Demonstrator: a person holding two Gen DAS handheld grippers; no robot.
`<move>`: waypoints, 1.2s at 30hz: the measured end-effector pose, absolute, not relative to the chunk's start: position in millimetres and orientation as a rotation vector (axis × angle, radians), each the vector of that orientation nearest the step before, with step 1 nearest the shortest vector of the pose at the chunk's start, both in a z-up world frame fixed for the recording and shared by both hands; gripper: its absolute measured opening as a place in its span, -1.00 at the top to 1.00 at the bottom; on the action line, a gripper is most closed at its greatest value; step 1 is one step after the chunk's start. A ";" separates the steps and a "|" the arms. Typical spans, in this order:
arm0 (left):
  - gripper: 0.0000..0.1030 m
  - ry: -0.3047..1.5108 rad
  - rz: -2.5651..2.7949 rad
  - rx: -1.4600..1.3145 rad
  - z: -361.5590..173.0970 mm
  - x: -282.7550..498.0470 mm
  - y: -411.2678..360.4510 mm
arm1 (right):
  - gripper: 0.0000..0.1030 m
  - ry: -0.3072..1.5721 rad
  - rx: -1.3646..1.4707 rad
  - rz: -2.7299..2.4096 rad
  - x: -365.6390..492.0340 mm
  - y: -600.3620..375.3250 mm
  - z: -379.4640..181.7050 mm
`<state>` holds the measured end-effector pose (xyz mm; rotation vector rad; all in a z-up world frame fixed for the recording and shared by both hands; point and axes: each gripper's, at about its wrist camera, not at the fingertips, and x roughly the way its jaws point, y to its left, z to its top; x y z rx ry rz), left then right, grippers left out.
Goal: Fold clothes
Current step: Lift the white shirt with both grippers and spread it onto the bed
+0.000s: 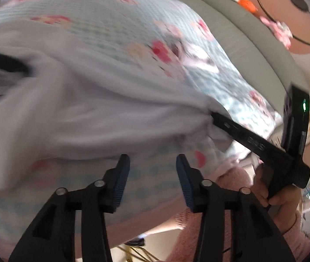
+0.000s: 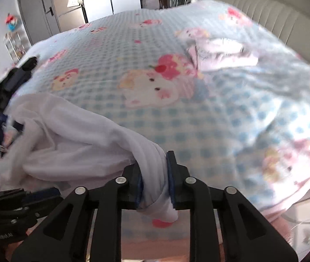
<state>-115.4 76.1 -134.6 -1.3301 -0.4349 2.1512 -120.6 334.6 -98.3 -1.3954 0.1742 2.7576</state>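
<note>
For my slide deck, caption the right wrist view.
Right gripper clamps a bunched white garment over a cartoon-print bedspread.

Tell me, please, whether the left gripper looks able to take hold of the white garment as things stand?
Probably yes: the left gripper is open and empty, and the white garment lies just beyond its fingertips with nothing between.
</note>
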 end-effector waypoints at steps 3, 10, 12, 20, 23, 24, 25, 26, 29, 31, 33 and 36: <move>0.09 -0.507 2.297 -1.313 -126.2 -114.1 26.6 | 0.39 0.153 -1.321 2.809 -102.7 320.2 -89.3; 0.09 -0.807 2.475 -1.306 -139.9 -112.6 -77.1 | 0.10 0.180 -1.136 2.953 -81.1 277.8 -55.8; 0.13 -0.843 2.408 -1.348 -155.8 -113.9 -80.6 | 0.09 0.245 -1.276 3.022 -85.6 257.7 -64.0; 0.65 -0.813 2.304 -1.368 -174.1 -94.8 -50.4 | 0.08 0.357 -1.834 3.035 -106.4 173.7 -138.1; 0.67 -0.826 2.244 -1.351 -171.3 -87.9 -44.7 | 0.00 0.434 -1.866 2.990 -114.4 174.1 -148.0; 0.68 -0.825 2.225 -1.345 -171.7 -86.6 -40.8 | -0.01 0.460 -1.875 2.975 -116.9 174.5 -151.1; 0.68 -0.815 2.207 -1.335 -171.8 -85.8 -34.0 | -0.01 0.485 -1.884 2.959 -119.5 175.0 -154.1; 0.75 -0.798 2.188 -1.327 -171.6 -83.8 -26.8 | -0.01 0.526 -1.894 2.944 -119.2 177.5 -156.6; 0.77 -0.734 2.125 -1.340 -173.3 -85.3 2.8 | -0.02 0.652 -1.909 2.905 -114.9 189.6 -161.9; 0.77 -0.736 2.046 -1.331 -174.0 -85.2 16.6 | -0.06 0.704 -1.895 2.891 -110.6 200.2 -161.6; 0.77 -0.698 1.999 -1.315 -171.3 -85.0 37.1 | -0.16 0.726 -1.871 2.882 -104.3 211.1 -159.3; 0.76 -0.638 1.940 -1.312 -170.1 -84.2 69.0 | -0.17 0.742 -1.826 2.874 -93.3 228.8 -154.0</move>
